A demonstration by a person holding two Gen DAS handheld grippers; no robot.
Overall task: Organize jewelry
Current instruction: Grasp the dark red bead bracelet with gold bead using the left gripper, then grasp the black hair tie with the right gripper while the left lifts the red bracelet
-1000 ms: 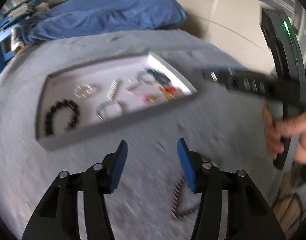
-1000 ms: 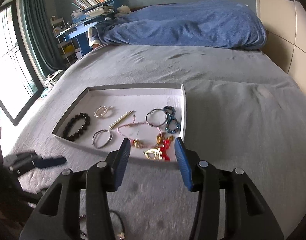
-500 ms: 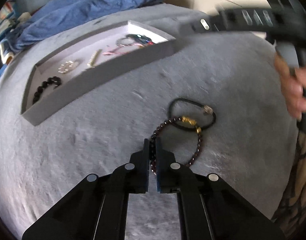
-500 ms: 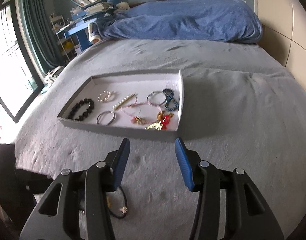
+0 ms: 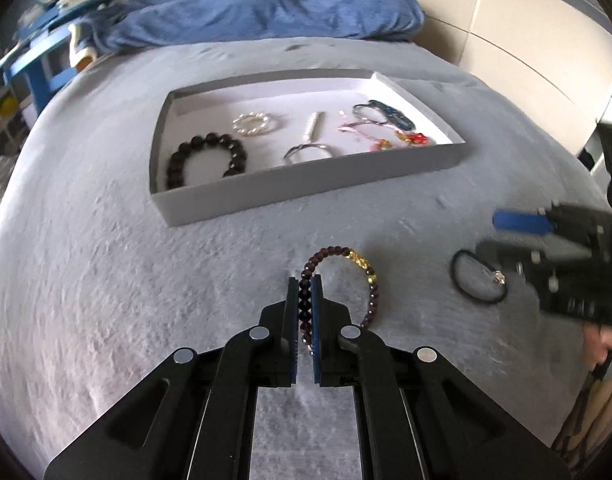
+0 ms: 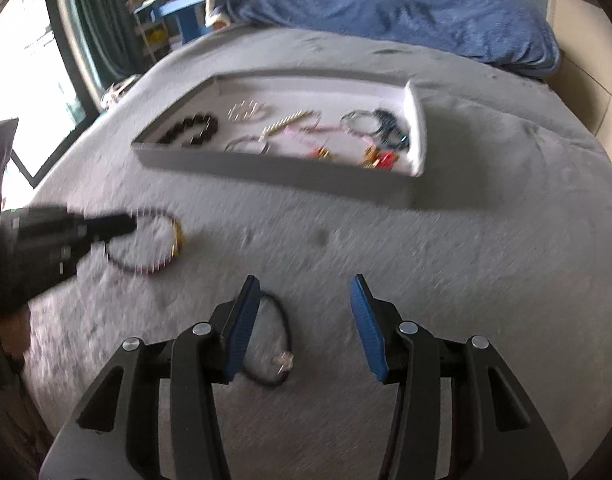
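Both wrist cameras look steeply down, close over the grey bed (image 5: 105,280). Each view shares the tray (image 5: 306,192) (image 6: 265,168) at upper centre.

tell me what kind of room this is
Most likely a bedroom: the work surface is a bed with a grey plush cover, a rumpled blue blanket lies at its far end, and a blue desk with stacked books stands beyond.

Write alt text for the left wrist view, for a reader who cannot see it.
The left claw is shut on a dark red bead bracelet lying on a grey bed cover. Beyond it a shallow grey tray holds several bracelets. At right, the right claw hovers by a black hair tie.
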